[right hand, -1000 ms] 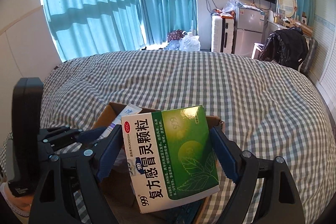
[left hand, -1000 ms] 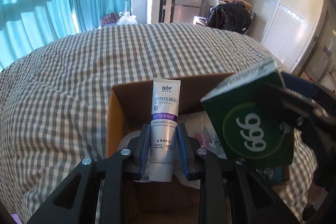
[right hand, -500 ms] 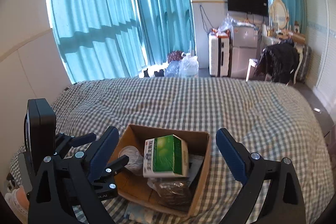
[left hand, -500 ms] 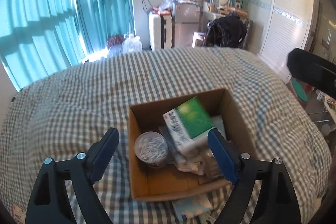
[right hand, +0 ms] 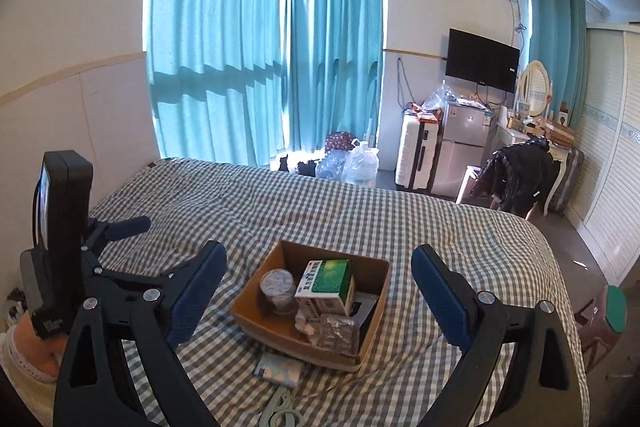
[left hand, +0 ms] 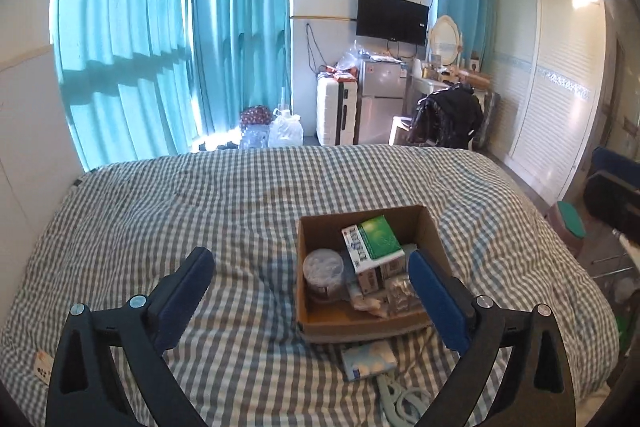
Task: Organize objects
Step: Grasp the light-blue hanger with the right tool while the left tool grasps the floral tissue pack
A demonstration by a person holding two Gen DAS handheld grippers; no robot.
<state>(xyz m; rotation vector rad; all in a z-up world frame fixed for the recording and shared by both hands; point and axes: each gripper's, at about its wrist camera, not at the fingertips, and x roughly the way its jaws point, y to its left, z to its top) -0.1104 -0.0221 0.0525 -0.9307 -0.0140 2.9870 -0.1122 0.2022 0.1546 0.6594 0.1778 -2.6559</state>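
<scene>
A rectangular cardboard box (left hand: 362, 323) with plain brown walls is seated on the bed (left hand: 200, 211), which is covered in a soft grey-and-white checked fabric. Inside the box, a green-and-white carton (left hand: 374, 241) is propped at a tilt beside a round clear-lidded tub (left hand: 323, 267), with crinkled foil packets (right hand: 338, 333) at the near end. A flat pale packet (left hand: 368, 359) is laid on the bed just beside the box's near wall. The left gripper (left hand: 312, 291) is held above the bed, its blue-padded fingers (left hand: 188, 291) opening with nothing gripped. The right gripper (right hand: 318, 291) is likewise spread wide and empty, its fingers (right hand: 440, 299) clear of the box.
</scene>
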